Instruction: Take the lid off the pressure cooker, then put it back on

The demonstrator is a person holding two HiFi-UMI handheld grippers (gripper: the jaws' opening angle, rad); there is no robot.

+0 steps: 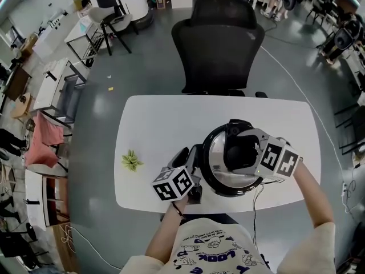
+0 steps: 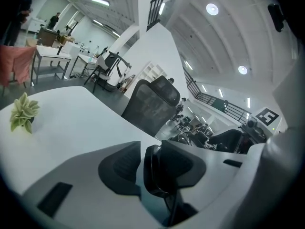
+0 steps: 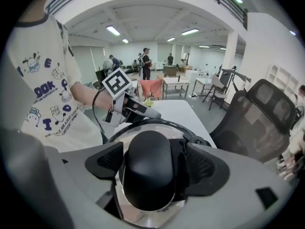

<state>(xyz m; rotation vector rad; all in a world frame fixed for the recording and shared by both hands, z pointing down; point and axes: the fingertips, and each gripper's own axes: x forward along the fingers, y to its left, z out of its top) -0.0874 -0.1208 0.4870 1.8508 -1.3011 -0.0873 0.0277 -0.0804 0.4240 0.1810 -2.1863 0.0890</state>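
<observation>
Lid [image 1: 215, 160] seated on the pressure cooker [image 1: 228, 190]; both claws slack around their handles.

Cooker stands on the white table [image 1: 154, 124], toward its near right edge. Right gripper [image 3: 151, 162] reaches in from above, jaws spread wide and straddling the black lid knob [image 1: 235, 152]; knob centred between the pads, gap visible on one side, no squeeze. Left gripper [image 1: 191, 158] sits at the cooker's left flank, nearly level; black side handle [image 2: 155, 175] between its jaws, against one pad, thin sliver of light at the other: loose, not clamped. Green sprig [image 1: 132, 160] lies well apart to the left. Black office chair [image 1: 219, 39] stands beyond the far edge.
</observation>
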